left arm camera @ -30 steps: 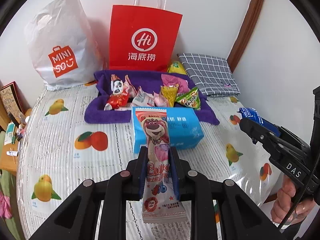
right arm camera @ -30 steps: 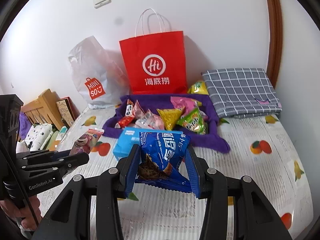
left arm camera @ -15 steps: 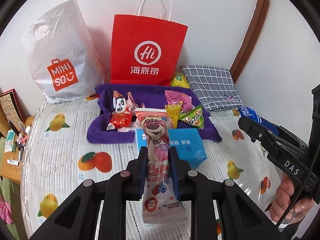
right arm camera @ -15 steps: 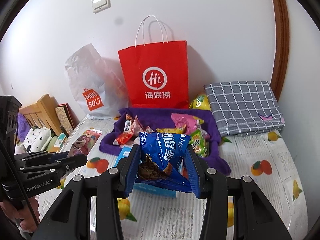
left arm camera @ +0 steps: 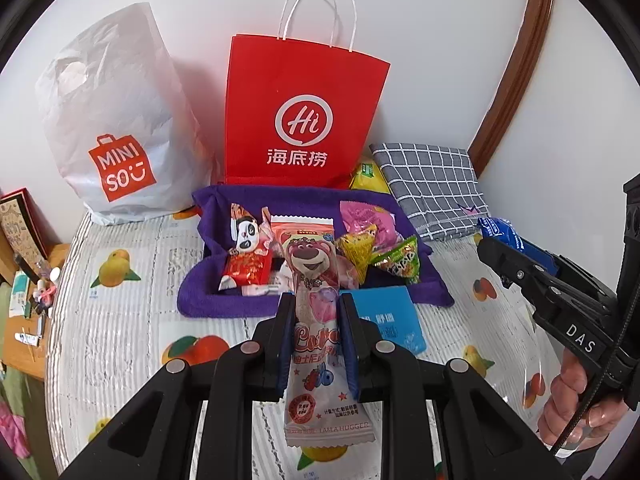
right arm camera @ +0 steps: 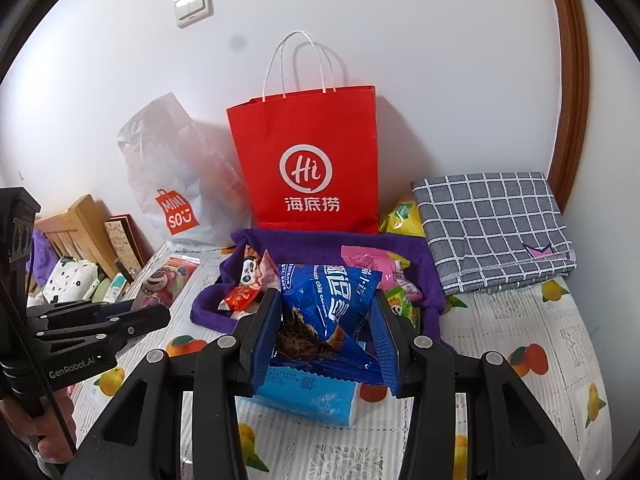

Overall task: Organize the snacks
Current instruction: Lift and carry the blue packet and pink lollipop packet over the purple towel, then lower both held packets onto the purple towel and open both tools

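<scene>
Above the fruit-print bed (left arm camera: pixel 120 320), the left claw (left arm camera: pixel 316 344) is clenched on a pink bear-print snack packet (left arm camera: pixel 316 320), and the right claw (right arm camera: pixel 326 340) grips a blue chocolate-chip cookie bag (right arm camera: pixel 328 300). Both hang over a blue tissue pack (right arm camera: pixel 308 396), just before the purple tray (left arm camera: pixel 224 304) of snacks.

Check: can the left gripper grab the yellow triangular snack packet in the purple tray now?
Probably not. The left gripper is shut on the pink bear snack packet, so its jaws are occupied, though nothing blocks the yellow triangular packet.
</scene>
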Demonstrator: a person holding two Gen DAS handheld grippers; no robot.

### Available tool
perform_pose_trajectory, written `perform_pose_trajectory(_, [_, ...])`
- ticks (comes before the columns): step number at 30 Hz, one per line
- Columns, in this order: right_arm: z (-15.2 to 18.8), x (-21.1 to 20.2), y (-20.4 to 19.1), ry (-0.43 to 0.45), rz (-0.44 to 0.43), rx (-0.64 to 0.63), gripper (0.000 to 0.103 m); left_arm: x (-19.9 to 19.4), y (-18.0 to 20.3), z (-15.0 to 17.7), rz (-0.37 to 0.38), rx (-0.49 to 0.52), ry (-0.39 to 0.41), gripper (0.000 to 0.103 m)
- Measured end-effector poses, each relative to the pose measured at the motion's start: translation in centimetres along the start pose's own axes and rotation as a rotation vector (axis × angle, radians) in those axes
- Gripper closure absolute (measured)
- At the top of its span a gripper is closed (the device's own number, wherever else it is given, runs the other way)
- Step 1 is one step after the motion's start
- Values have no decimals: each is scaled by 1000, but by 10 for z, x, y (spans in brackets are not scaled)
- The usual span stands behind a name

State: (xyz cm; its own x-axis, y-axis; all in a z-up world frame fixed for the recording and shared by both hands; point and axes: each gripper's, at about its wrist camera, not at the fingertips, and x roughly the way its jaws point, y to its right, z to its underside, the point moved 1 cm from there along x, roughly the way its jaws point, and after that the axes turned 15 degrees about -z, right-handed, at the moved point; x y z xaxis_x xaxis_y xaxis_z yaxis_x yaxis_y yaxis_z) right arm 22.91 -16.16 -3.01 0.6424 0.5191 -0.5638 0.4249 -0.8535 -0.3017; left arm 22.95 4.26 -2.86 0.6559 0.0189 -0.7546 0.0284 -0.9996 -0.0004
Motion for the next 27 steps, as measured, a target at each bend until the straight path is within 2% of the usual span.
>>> perform_pose_trajectory(16, [-24, 23, 30, 5, 39, 17, 59, 30, -9, -29, -2, -11, 2, 82])
perform_pose_trajectory(27, [-39, 64, 52, -30, 9, 37, 59, 70, -24, -49, 11, -45, -36, 82])
